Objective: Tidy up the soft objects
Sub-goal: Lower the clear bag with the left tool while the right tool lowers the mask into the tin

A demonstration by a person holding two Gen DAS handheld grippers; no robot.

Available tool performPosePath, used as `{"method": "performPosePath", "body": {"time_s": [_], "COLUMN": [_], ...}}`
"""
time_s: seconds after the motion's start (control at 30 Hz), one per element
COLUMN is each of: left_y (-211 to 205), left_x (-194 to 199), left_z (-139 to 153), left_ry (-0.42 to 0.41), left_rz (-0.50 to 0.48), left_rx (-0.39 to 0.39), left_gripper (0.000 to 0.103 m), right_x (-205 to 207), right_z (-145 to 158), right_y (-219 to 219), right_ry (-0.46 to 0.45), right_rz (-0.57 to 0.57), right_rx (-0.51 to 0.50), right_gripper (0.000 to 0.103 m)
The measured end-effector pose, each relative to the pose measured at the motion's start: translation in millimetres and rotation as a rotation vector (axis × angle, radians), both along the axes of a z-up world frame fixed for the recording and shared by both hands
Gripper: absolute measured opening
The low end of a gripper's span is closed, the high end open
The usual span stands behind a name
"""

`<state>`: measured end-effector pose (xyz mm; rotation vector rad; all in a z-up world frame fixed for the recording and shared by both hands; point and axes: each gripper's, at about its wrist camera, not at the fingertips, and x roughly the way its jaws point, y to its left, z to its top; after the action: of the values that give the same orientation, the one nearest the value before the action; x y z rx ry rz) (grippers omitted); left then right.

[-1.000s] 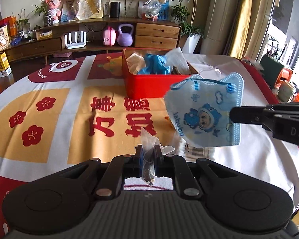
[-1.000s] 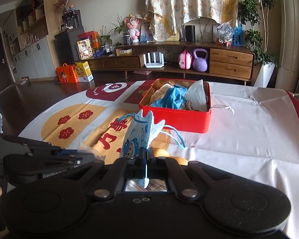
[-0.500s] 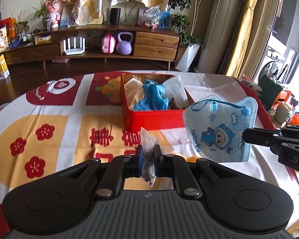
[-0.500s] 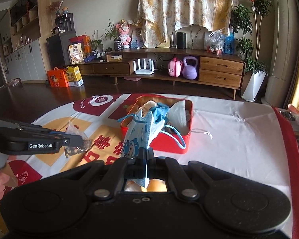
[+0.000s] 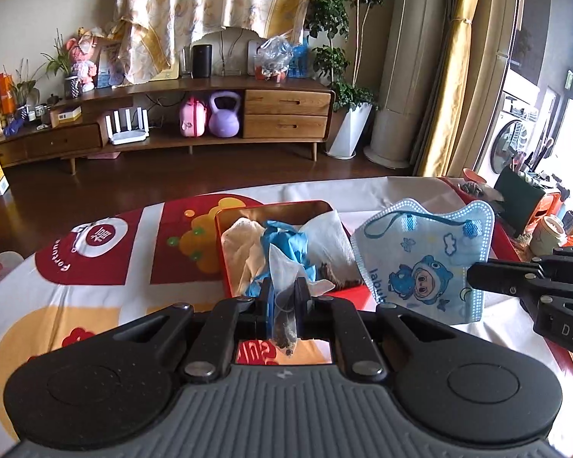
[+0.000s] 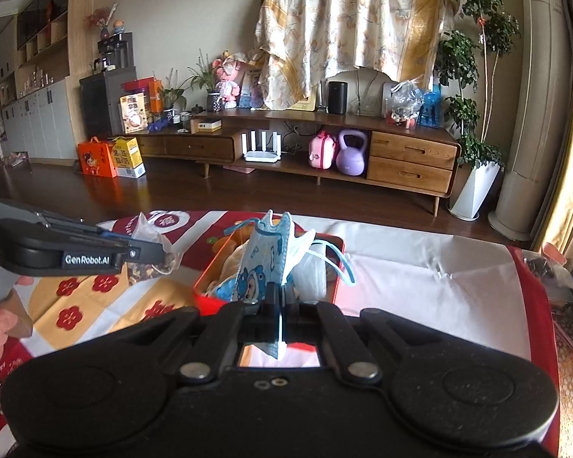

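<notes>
My left gripper (image 5: pixel 284 297) is shut on a small clear bag of brown bits (image 5: pixel 282 297), held above the table near the red tin (image 5: pixel 271 208). The tin holds a beige cloth, a blue glove (image 5: pixel 286 240) and a white packet. My right gripper (image 6: pixel 279 297) is shut on a blue cartoon face mask (image 6: pixel 267 255), held above the tin's near side. In the left wrist view the mask (image 5: pixel 424 259) hangs to the right of the tin, pinched by the right gripper (image 5: pixel 473 274). In the right wrist view the left gripper (image 6: pixel 160 253) with its bag (image 6: pixel 149 255) is left of the tin (image 6: pixel 206 297).
The table has a white, red and yellow printed cloth (image 5: pixel 95 294). A green holder and small jars (image 5: pixel 531 210) stand past its right edge. A wooden sideboard (image 6: pixel 324 152) and plants line the far wall across the dark floor.
Both grippers have risen and moved forward toward the red tin, each keeping its object. The tin now sits lower and closer in both views.
</notes>
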<state>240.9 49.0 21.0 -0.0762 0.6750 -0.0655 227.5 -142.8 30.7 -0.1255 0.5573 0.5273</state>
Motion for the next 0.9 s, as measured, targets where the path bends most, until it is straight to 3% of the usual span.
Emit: {"method": "performPosePath", "body": {"time_s": [0.47,0.9], "left_y": [4.7,-3.6], "left_x": [81.1,143.8], "left_z": [-37.2,-68.0], "left_ry": [0.044,0.084], "left_rz": [0.035,0.047], "left_rx": [-0.036,0.019], "left_gripper": [0.010,0.010], "right_x": [65.8,115.2], "right_z": [-31.6,-64.3], "right_y": [10.2,22.1], "right_ry": [0.042,0.107], "right_rz": [-0.048,-0.094], "right_rx": [0.019,0.029], "right_gripper": [0.000,0.000]}}
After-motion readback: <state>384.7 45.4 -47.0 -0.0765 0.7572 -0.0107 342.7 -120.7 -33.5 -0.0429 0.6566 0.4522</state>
